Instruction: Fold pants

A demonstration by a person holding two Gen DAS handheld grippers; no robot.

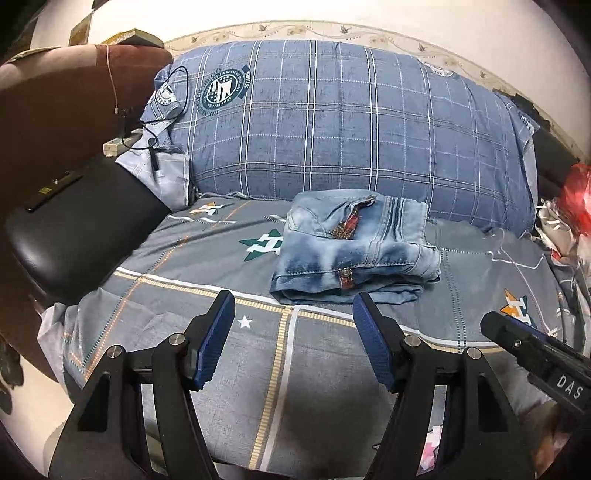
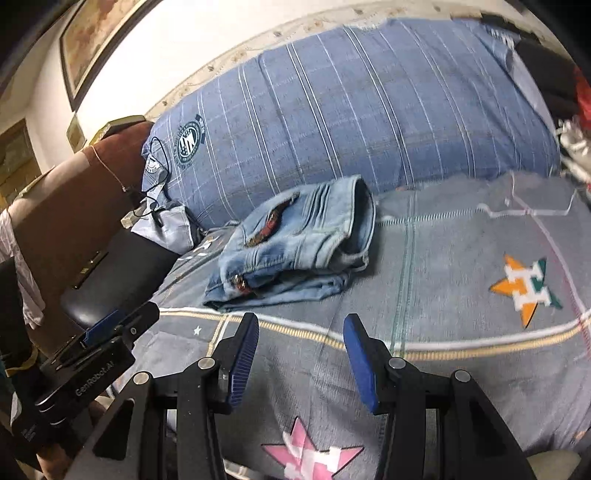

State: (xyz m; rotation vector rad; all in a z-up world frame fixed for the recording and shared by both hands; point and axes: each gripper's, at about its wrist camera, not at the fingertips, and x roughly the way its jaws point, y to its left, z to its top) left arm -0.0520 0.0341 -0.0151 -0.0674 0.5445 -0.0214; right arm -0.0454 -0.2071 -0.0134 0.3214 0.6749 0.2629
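On the grey patterned bedspread point(image 1: 177, 258), the pale denim pants point(image 1: 354, 251) lie folded in a compact stack, just in front of the blue plaid pillow point(image 1: 332, 129). Left gripper point(image 1: 293, 308) released, empty, near side of pants. Right gripper point(image 2: 301, 330) likewise spread, holding nothing.

Bed point(image 1: 332, 369), white wall point(image 1: 332, 14), perhaps armchair point(image 1: 55, 110)

Bare bedsheet point(image 1: 332, 369) before folded jeans point(image 1: 354, 254), big pillow point(image 1: 332, 129) behind, black chair point(image 1: 81, 229) left.
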